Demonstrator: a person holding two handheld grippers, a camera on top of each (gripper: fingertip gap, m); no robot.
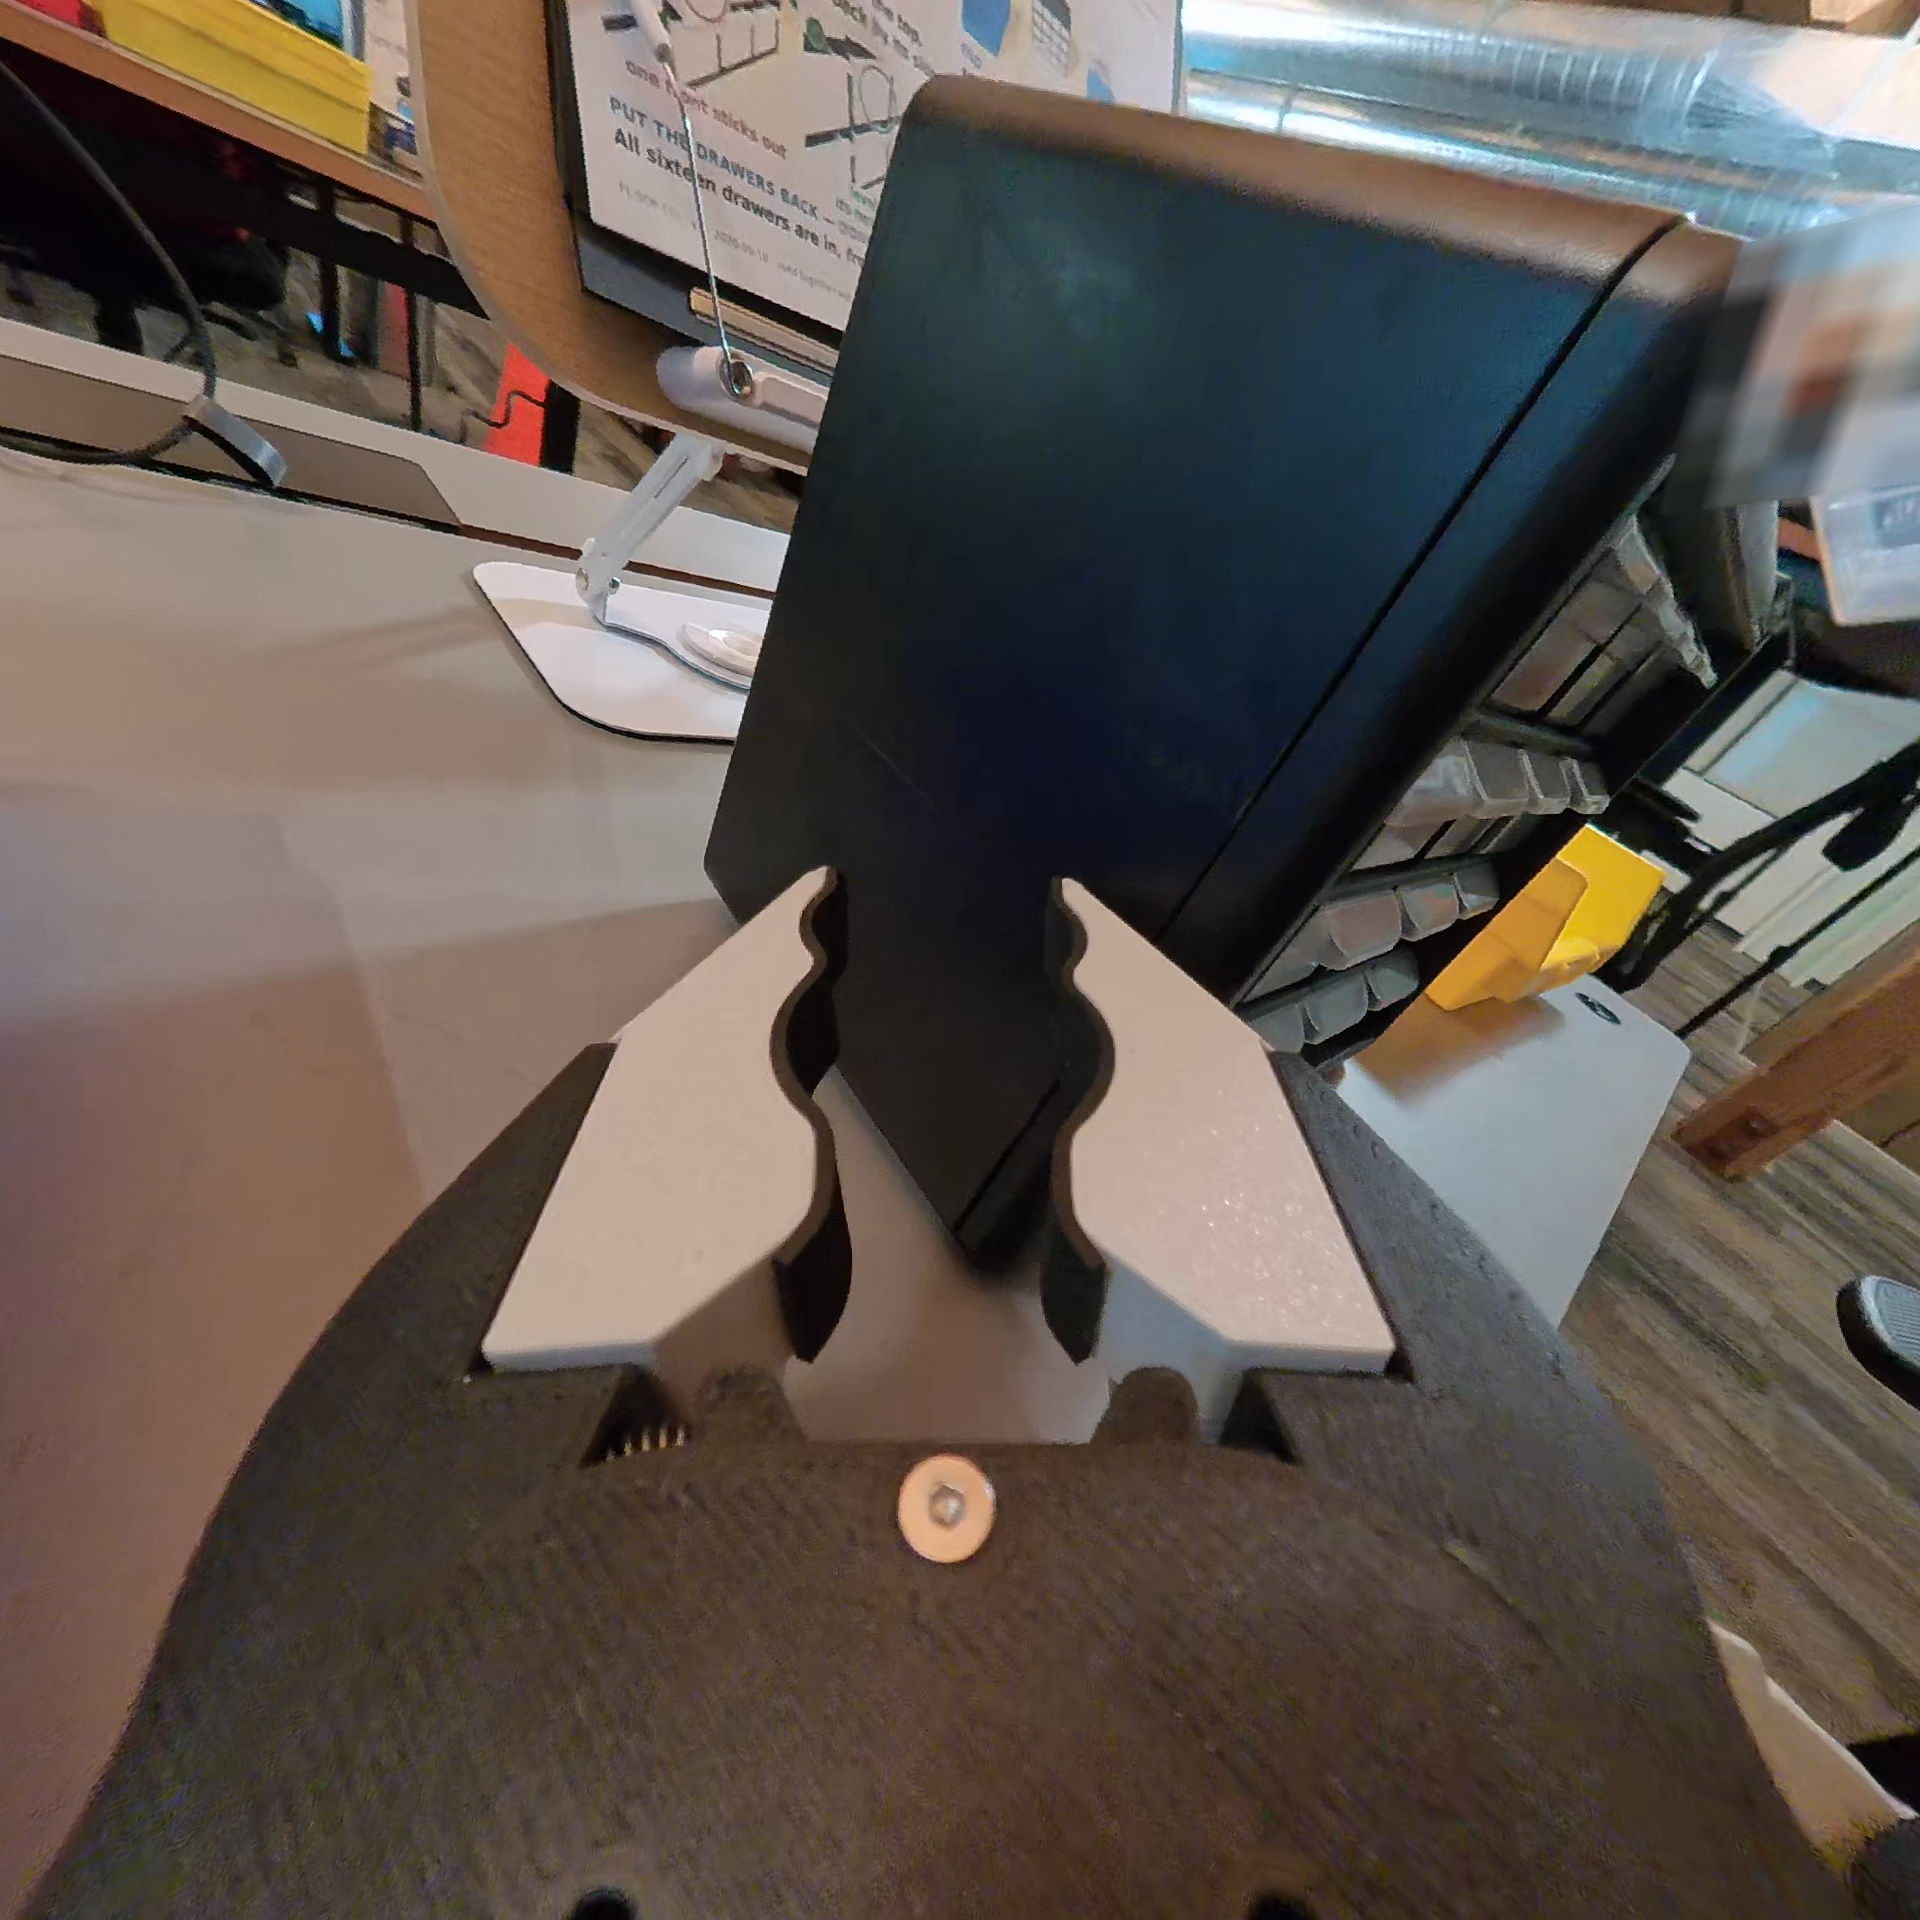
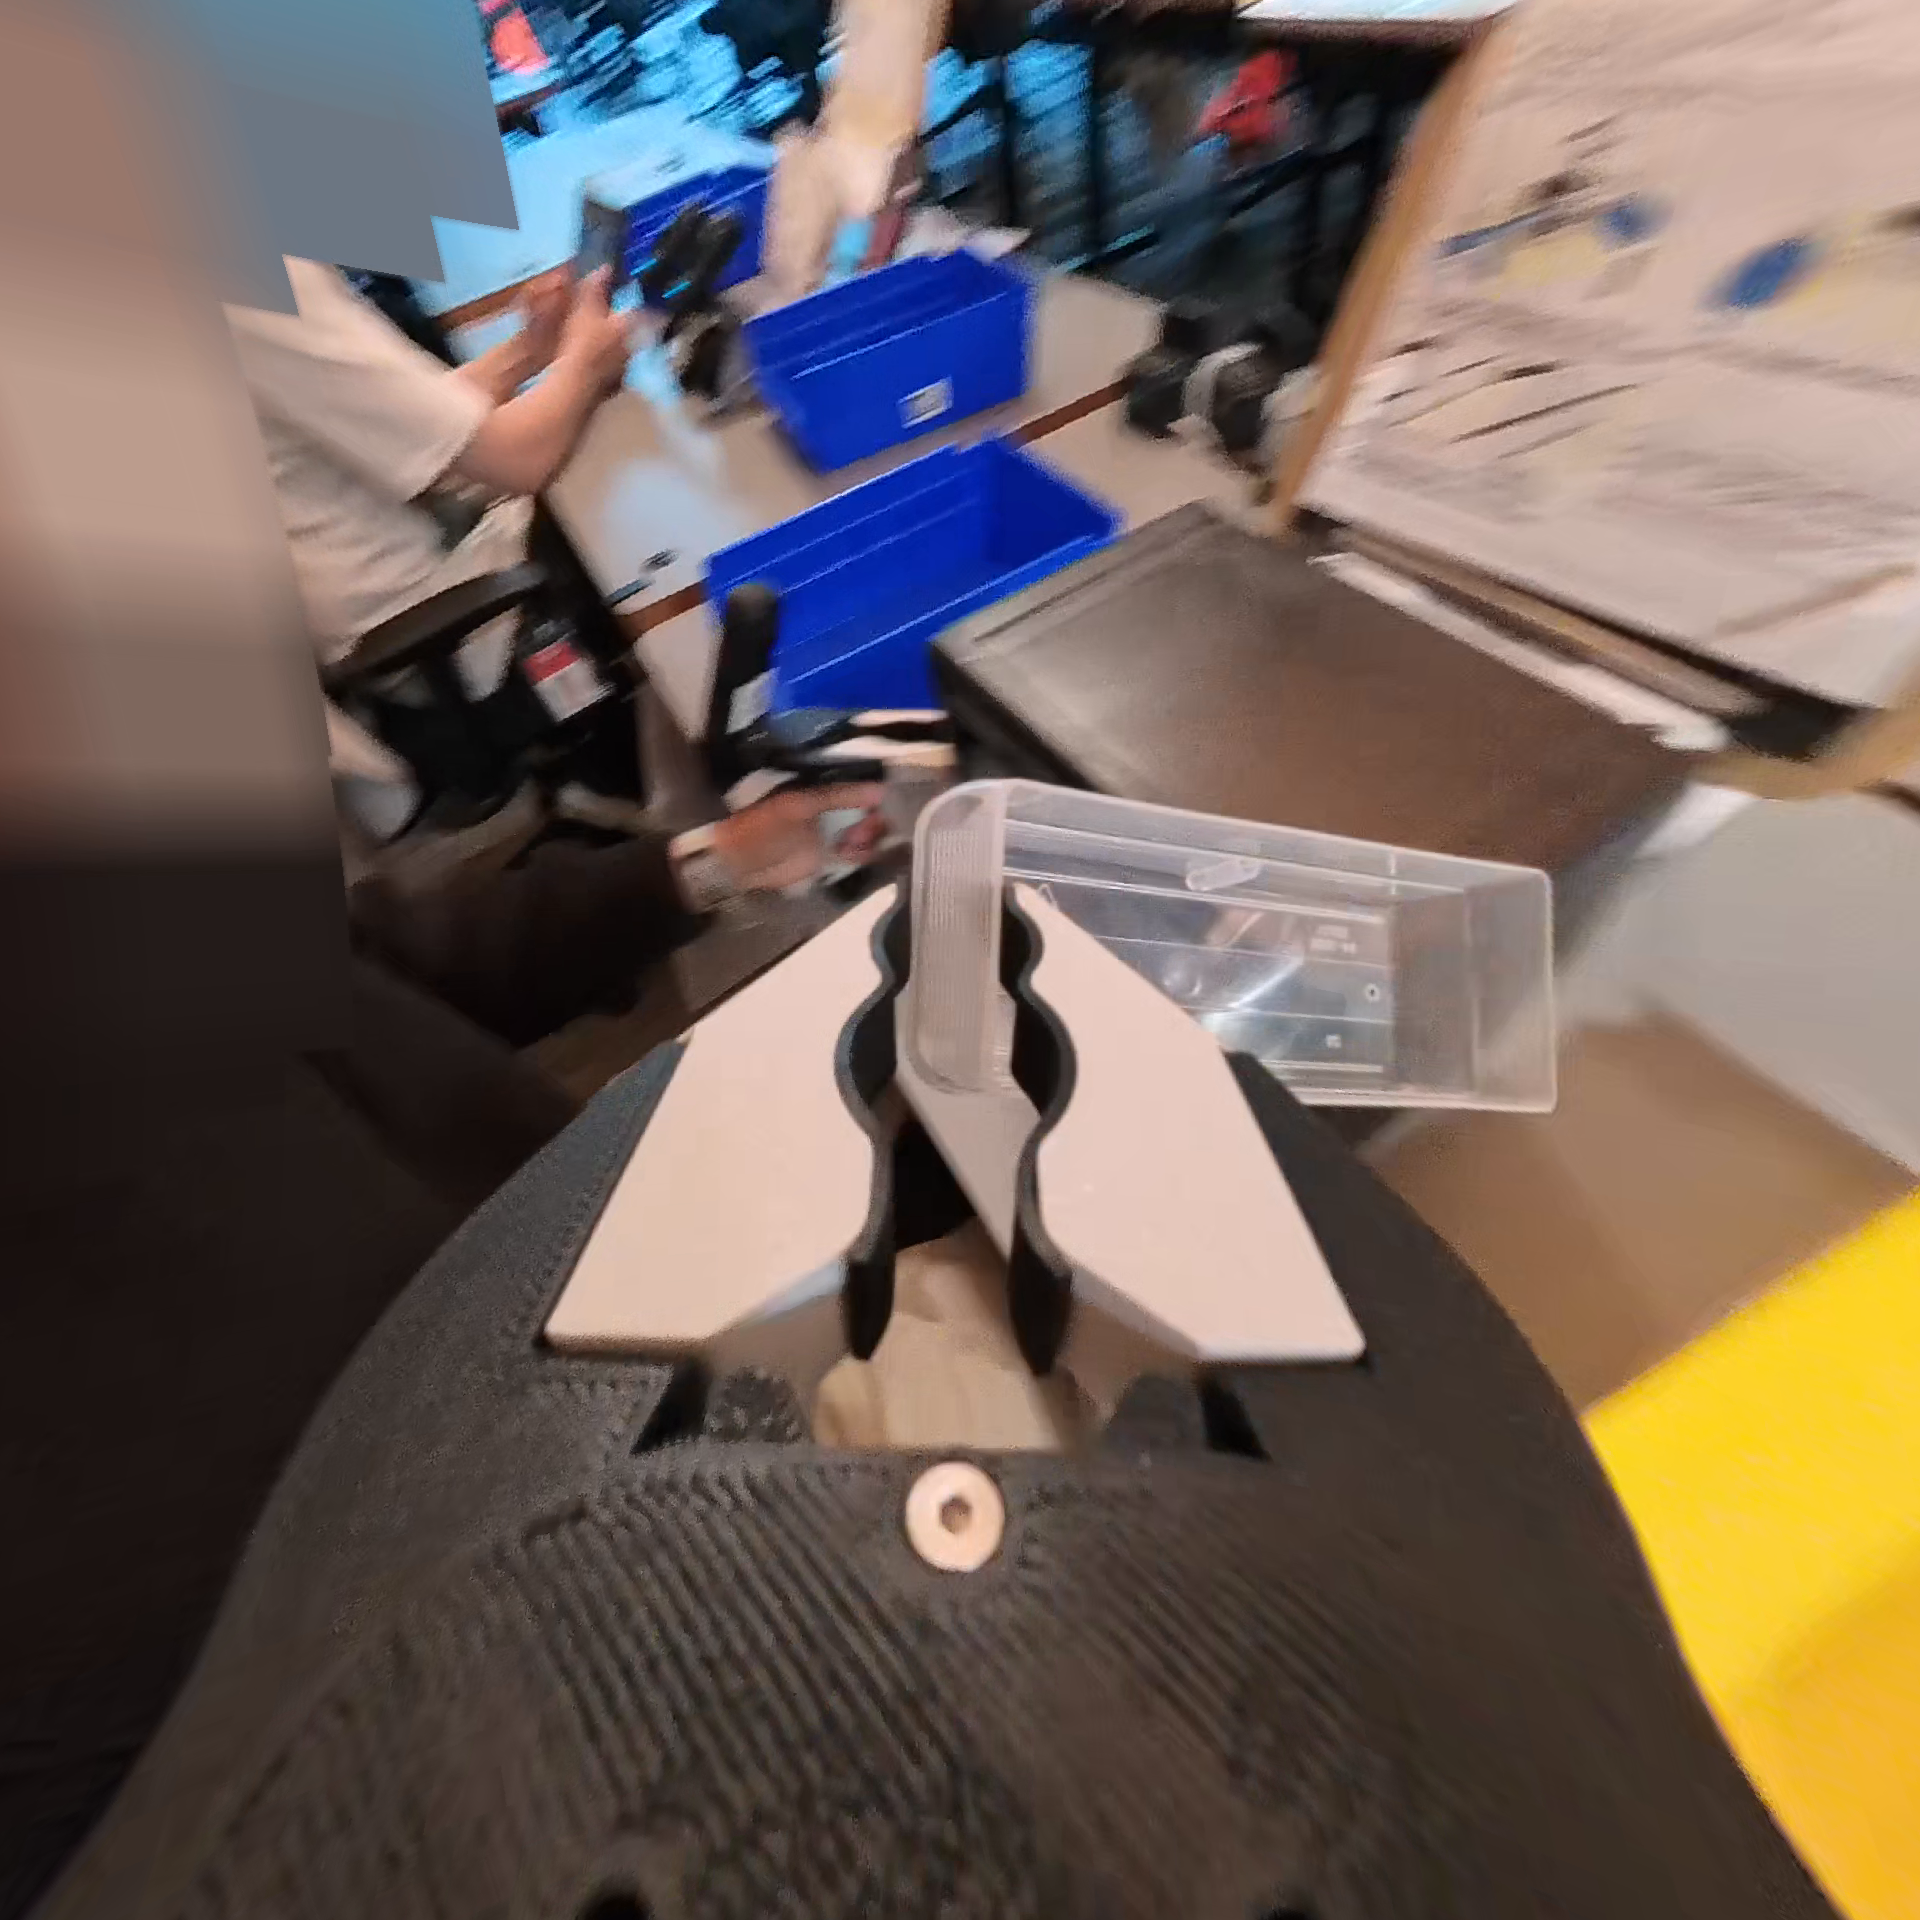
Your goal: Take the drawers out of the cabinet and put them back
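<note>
The black cabinet (image 1: 1143, 540) stands on the pale table (image 1: 260, 831); its grey-fronted drawers (image 1: 1538, 800) show along its right side. My left gripper (image 1: 945, 894) grips the cabinet's lower front corner, one finger on each side. My right gripper (image 2: 958, 914) is shut on the front handle tab of a clear plastic drawer (image 2: 1299, 956) and holds it in the air, just in front of the cabinet's dark top (image 2: 1299, 675). The drawer looks empty. It also shows as a blurred clear shape at the top right of the left wrist view (image 1: 1808, 395).
A yellow bin (image 1: 1538, 935) sits on a white box by the cabinet front. A board with printed sheets (image 1: 748, 156) on a white stand (image 1: 623, 634) is behind the cabinet. Blue bins (image 2: 894, 353) and seated people (image 2: 395, 447) are at a far table.
</note>
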